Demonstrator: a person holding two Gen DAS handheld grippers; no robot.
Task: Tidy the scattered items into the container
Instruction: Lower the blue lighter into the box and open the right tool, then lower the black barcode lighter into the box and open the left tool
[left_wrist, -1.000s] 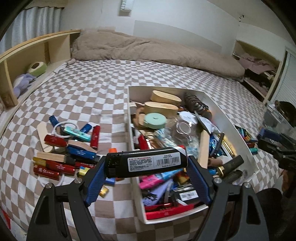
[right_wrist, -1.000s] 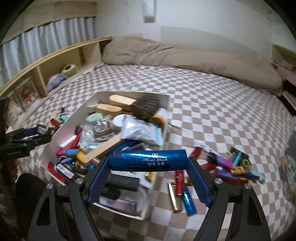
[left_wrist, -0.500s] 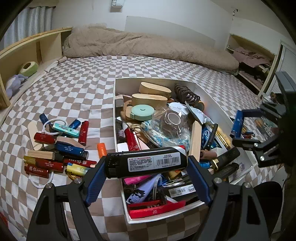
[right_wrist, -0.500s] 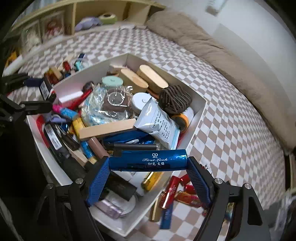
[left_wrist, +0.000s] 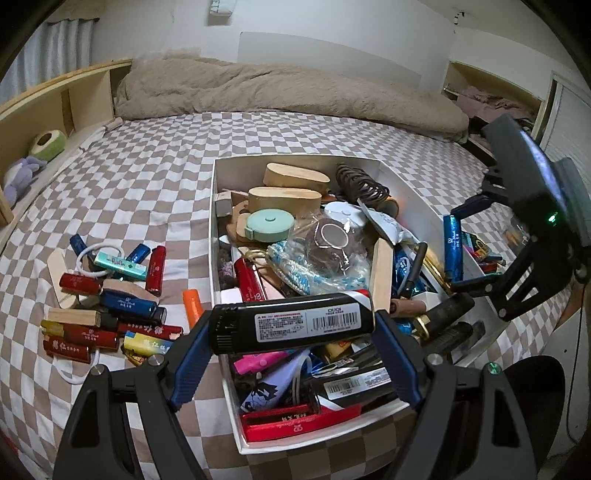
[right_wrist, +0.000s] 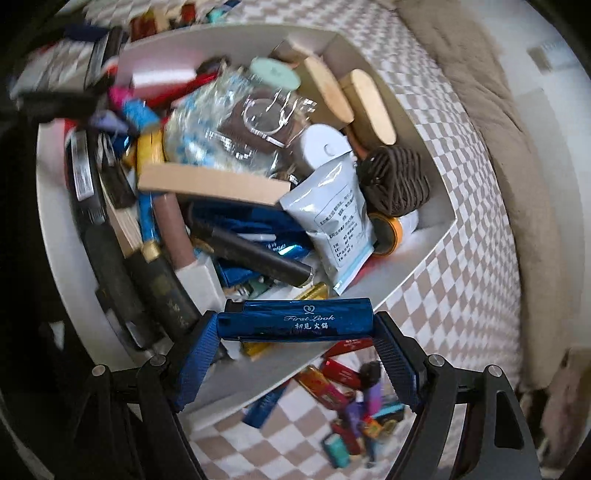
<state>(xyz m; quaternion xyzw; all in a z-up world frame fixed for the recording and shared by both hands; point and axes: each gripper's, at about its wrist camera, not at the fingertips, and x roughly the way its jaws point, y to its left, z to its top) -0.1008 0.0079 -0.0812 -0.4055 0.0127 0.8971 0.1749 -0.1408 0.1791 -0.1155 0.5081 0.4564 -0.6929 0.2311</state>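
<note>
Two grippers hang over one white box (left_wrist: 221, 236) crammed with lighters, wooden blocks and packets on the checked bedspread (left_wrist: 147, 177). The left gripper (left_wrist: 291, 328) pinches a black lighter (left_wrist: 291, 326) crosswise above the box's 6 o'clock end. The right gripper (right_wrist: 295, 321), jaws opening, has a blue lighter (right_wrist: 295, 319) between its pads over the box rim; loose lighters (left_wrist: 107, 295) lie at the box's 9 o'clock.
</note>
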